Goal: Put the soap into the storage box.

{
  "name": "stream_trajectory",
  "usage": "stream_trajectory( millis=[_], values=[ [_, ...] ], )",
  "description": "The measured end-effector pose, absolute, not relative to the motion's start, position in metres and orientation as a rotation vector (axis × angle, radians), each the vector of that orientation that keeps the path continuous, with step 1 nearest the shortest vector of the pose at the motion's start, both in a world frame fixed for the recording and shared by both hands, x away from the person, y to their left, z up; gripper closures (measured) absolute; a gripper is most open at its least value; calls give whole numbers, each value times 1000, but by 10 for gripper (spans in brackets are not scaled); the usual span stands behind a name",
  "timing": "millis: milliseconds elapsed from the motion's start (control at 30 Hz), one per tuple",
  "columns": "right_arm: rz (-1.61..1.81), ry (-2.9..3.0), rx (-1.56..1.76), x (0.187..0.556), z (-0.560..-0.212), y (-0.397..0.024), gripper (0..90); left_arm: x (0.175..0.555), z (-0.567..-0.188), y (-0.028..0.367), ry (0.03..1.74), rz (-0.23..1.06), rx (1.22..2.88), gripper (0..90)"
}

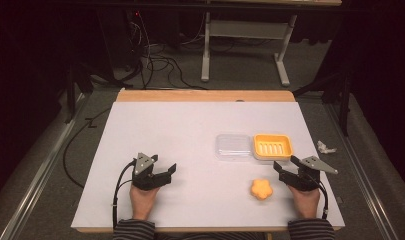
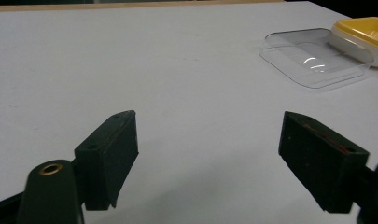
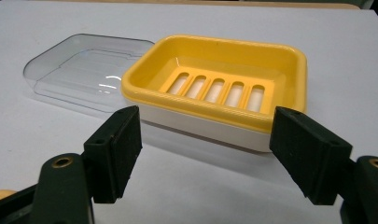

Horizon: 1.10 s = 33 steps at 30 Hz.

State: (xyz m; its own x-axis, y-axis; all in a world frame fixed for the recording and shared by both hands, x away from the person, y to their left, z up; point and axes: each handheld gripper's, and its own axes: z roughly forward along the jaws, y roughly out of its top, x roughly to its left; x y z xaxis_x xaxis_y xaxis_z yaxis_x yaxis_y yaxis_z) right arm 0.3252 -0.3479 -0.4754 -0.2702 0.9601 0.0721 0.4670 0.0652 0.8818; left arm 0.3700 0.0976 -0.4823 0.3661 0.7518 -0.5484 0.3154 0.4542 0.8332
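Observation:
A yellow soap dish (image 1: 273,146) with a slotted insert stands on the white table (image 1: 180,130), right of centre. Its clear lid (image 1: 233,146) lies flat against the dish's left side. An orange flower-shaped soap (image 1: 261,189) rests nearer the front edge, left of my right gripper (image 1: 295,164). That gripper is open and empty, facing the dish (image 3: 214,88) with the lid (image 3: 79,70) beyond it to the left. My left gripper (image 1: 156,163) is open and empty at front left over bare table; the lid (image 2: 312,56) and dish (image 2: 361,37) sit far off at upper right.
A crumpled white scrap (image 1: 326,147) lies just off the table's right edge. A wooden strip (image 1: 205,95) runs along the far edge. Behind it are cables (image 1: 155,60) on the floor and a grey desk frame (image 1: 245,35). Bare table surface spreads across the left and middle.

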Motion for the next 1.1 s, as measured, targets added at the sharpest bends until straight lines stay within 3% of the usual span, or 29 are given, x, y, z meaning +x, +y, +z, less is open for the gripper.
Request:
stream_trajectory(
  millis=[833, 1100],
  values=[
    [1148, 1864, 1422, 327, -468, -346, 280, 370, -482, 97, 1217, 382, 1123, 208],
    [1106, 1911, 1434, 318, -464, -341, 339, 370, -483, 96, 1218, 384, 1124, 206]
  ],
)
